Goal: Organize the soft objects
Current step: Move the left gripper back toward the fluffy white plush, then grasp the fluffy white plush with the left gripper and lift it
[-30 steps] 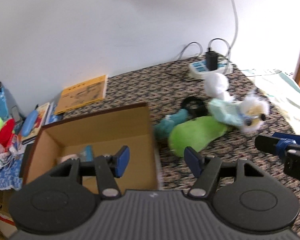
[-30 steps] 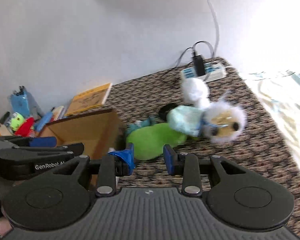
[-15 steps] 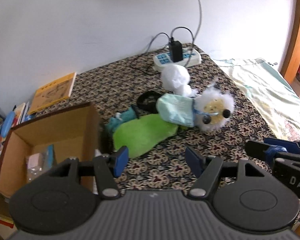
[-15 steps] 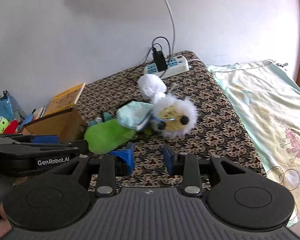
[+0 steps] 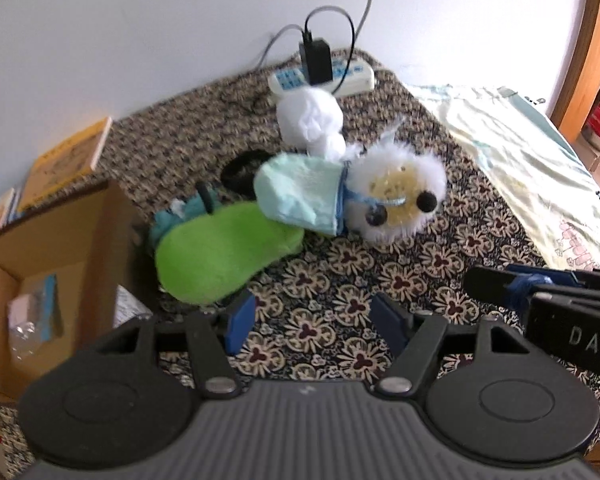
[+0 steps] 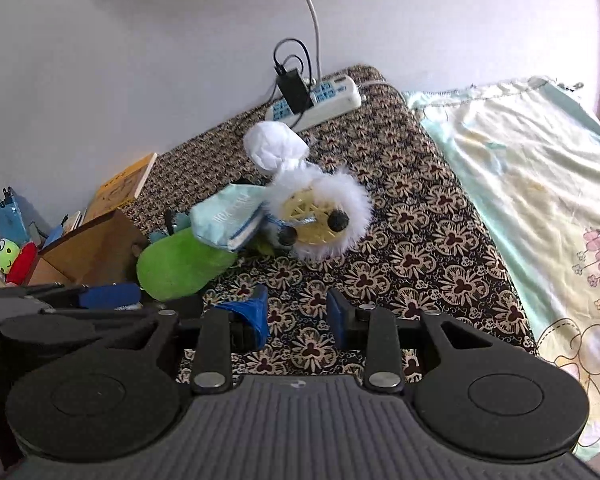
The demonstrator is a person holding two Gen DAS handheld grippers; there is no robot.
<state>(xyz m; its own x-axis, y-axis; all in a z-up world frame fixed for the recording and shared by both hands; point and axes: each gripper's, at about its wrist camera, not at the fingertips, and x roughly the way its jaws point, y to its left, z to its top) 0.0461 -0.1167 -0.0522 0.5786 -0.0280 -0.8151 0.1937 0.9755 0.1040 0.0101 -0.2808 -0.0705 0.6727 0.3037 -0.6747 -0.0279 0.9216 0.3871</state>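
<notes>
A pile of soft things lies on the patterned bedspread (image 5: 340, 292): a green plush (image 5: 220, 254) (image 6: 176, 266), a pale blue tissue pack (image 5: 300, 196) (image 6: 228, 220) on it, a fluffy white toy (image 5: 396, 200) (image 6: 320, 220), a white cloth ball (image 5: 310, 118) (image 6: 274, 148) and a teal item (image 5: 172, 220). My left gripper (image 5: 314, 318) is open and empty, just in front of the green plush. My right gripper (image 6: 298, 314) is open and empty, short of the fluffy toy.
An open cardboard box (image 5: 60, 264) (image 6: 92, 248) with a few items stands left of the pile. A power strip (image 5: 322, 76) (image 6: 316, 100) with cables lies by the wall. Books (image 5: 66, 160) and toys (image 6: 10, 258) sit at the left. A pale sheet (image 6: 540, 200) covers the right.
Both grippers have swung right, away from the box, and moved closer to the pile of soft things. Both stay open and empty.
</notes>
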